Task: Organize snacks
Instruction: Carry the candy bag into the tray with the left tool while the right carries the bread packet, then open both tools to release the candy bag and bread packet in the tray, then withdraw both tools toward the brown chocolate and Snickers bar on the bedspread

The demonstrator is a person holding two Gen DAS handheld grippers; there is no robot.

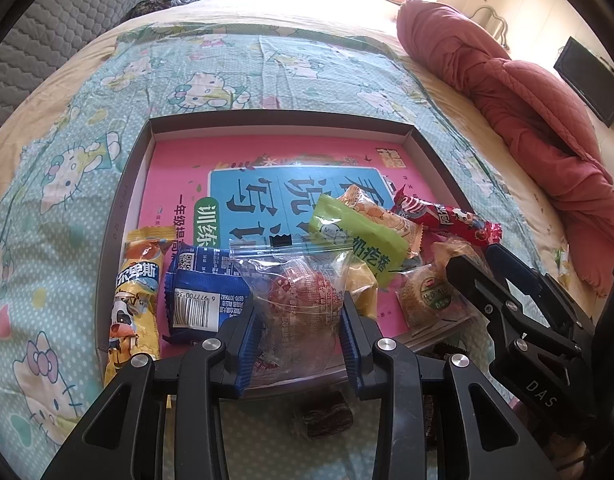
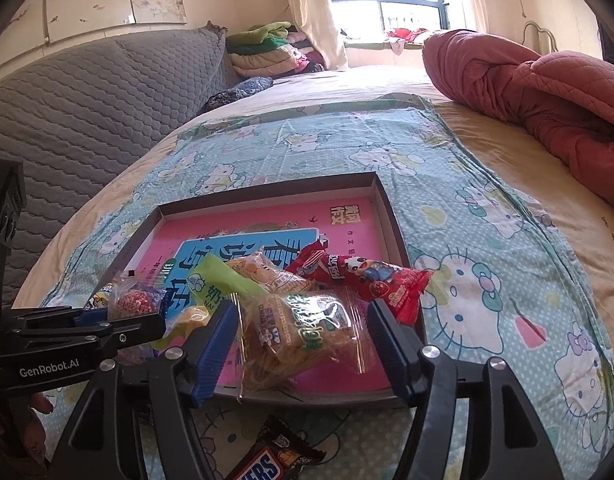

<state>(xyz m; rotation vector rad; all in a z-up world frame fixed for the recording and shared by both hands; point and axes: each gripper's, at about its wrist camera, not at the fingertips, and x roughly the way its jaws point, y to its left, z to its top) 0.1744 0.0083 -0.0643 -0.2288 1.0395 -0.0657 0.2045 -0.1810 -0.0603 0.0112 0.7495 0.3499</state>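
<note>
A shallow cardboard box [image 1: 123, 208] lay on the Hello Kitty sheet [image 1: 67, 148] on the bed, with a pink book [image 1: 179, 176] flat inside it. The snacks sat bunched at the near end of the box, on top of the book.

Far to the left was a yellow snack pack with a cartoon cow [image 1: 137, 300], its near end poking over the box edge. Just beside it lay a blue packet with a barcode [image 1: 199, 292].

Next came my left gripper [image 1: 301, 328]. Its blue pads [image 1: 249, 344] were squeezing a clear zip bag with a red candy inside [image 1: 299, 292], one pad on each side, over the near edge of the box. Below the box, on the sheet, lay a small dark brown candy [image 1: 323, 420].

Behind the bag was a green packet [image 1: 359, 240], with an orange packet [image 1: 383, 216] touching it and a long red packet [image 1: 447, 220] reaching over the right wall.

My right gripper [image 2: 303, 344] sat at the near right part of the box. Its jaws were wide apart, one on each side of a clear-wrapped pastry with green letters [image 2: 303, 332]. I could not tell if the pads touched the wrapper. A Snickers bar [image 2: 267, 460] lay on the sheet just in front of the box. A red quilt [image 2: 547, 96] was piled far off to the right.
</note>
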